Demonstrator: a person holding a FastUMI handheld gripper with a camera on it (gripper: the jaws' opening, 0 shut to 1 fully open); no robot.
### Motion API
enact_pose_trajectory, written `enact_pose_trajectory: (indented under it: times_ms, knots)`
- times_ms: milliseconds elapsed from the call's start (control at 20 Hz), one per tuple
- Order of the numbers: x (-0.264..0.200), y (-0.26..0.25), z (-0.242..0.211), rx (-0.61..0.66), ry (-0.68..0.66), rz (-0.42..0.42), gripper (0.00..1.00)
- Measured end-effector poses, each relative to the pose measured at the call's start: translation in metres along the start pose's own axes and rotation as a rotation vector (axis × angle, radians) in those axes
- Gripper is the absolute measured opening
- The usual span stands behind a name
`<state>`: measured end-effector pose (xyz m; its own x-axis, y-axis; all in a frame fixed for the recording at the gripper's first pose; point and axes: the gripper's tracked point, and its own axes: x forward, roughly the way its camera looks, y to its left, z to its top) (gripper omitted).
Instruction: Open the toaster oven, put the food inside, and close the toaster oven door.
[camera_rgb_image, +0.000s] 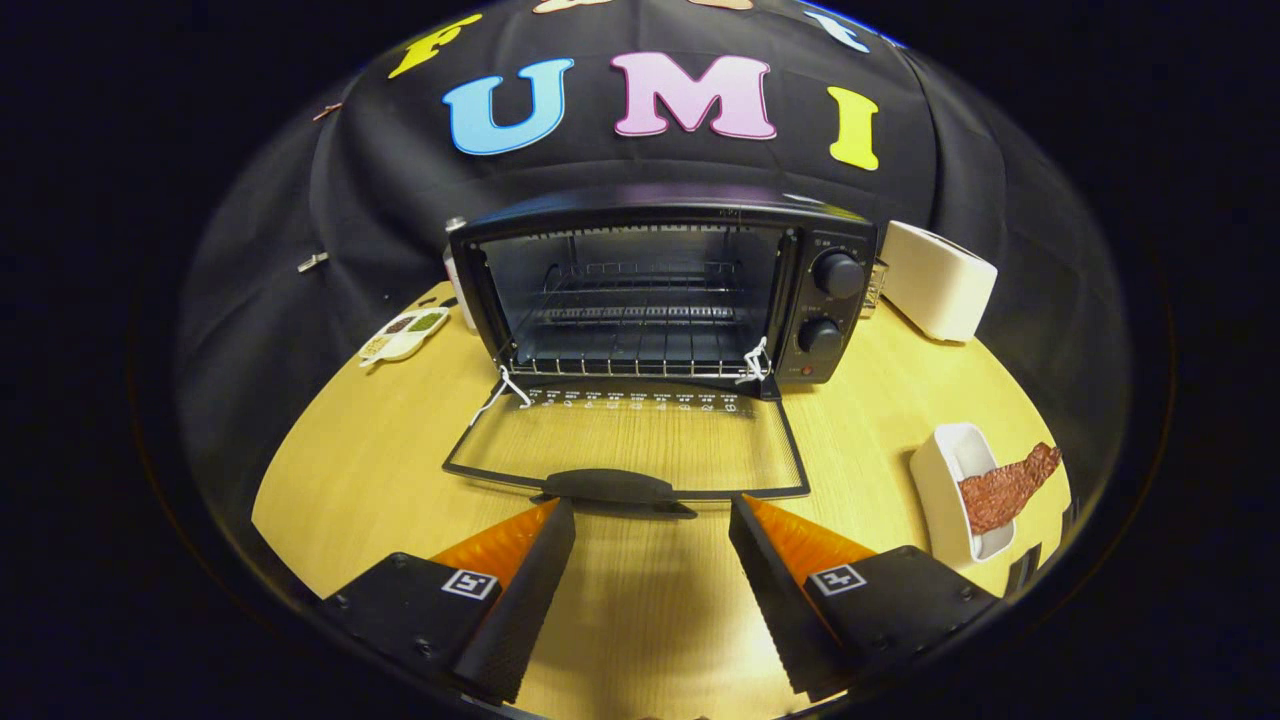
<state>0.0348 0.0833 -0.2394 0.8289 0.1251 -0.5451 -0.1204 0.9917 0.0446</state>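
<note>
With the oven (640, 300) door (625, 445) flat just ahead, the hand-held gripper (650, 515) spread wide and empty, the food (1005, 487) lies off right in its dish (950, 480) — reach carelessly and the light dish may skid or tip.

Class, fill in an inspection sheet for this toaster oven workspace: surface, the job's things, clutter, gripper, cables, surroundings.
Surface: wooden table, bare in front of the fingers.
Job's things: toaster oven, its door folded down flat, handle just ahead of the fingers, rack inside holding nothing; food lying over the rim of a white dish, off to the right.
Clutter: small tray left of the oven; white box right of it.
Gripper: gripper open, holding nothing.
Cables: nothing seen.
Surroundings: black cloth wall behind.
</note>
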Motion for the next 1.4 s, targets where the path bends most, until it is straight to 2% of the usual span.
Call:
enact_pose_trajectory:
  times_ms: [400, 600, 1050, 1400]
  knots:
    - [-0.073, -0.080, 0.062, -0.027, -0.059, 0.001, 0.97]
    - [-0.093, -0.128, 0.078, -0.023, -0.068, -0.002, 0.97]
    - [-0.081, -0.233, 0.053, -0.006, 0.053, 0.073, 0.98]
    - [-0.056, -0.291, 0.025, 0.082, 0.155, 0.180, 0.99]
